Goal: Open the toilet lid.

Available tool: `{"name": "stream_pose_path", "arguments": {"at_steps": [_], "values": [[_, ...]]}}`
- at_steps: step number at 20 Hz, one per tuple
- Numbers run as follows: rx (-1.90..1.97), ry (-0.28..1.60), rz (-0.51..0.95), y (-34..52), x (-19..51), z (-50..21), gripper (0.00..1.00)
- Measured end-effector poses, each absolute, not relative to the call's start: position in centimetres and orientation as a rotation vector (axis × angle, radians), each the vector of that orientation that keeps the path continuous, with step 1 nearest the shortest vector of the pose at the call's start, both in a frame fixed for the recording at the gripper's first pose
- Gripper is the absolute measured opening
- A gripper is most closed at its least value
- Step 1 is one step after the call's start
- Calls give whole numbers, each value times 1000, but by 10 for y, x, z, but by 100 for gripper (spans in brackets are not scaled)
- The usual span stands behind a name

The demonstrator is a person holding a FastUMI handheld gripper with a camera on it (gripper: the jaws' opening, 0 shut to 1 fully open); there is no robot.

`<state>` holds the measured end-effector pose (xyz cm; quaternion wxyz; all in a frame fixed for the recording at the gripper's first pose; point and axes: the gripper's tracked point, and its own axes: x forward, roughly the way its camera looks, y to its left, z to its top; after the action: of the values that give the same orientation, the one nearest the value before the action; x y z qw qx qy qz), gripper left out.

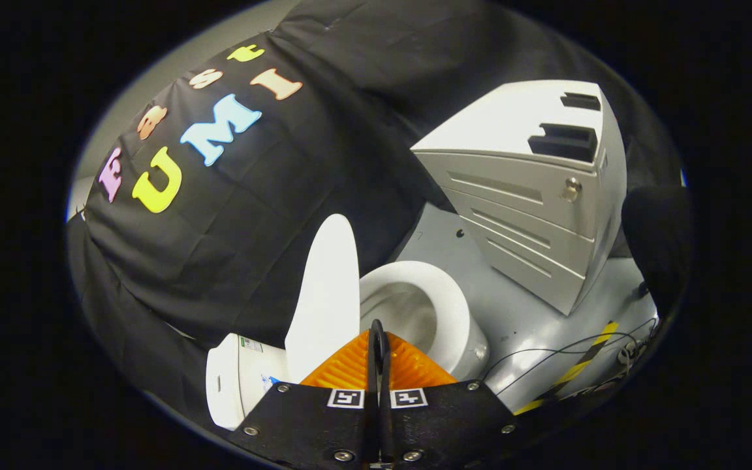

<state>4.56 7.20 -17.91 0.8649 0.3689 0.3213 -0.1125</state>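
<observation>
A white toilet stands just beyond my fingers, seen tilted. Its lid is raised upright and leans toward the tank to the left of my fingers. The open seat and bowl lie directly ahead of the fingertips. My gripper is shut, its two fingers pressed together with nothing between them, and it touches neither lid nor bowl.
A grey drawer cabinet with a round lock stands on the grey floor beyond the bowl. Thin cables and a yellow-and-black striped tape run across the floor near it. Black cloth hangs behind the toilet.
</observation>
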Motion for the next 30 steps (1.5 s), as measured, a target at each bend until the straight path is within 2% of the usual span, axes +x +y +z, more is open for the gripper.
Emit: {"name": "stream_pose_path", "arguments": {"at_steps": [8, 19, 30], "values": [[522, 616, -197, 112, 54, -115, 0], [348, 574, -236, 147, 60, -76, 0], [140, 483, -172, 210, 63, -23, 0]]}}
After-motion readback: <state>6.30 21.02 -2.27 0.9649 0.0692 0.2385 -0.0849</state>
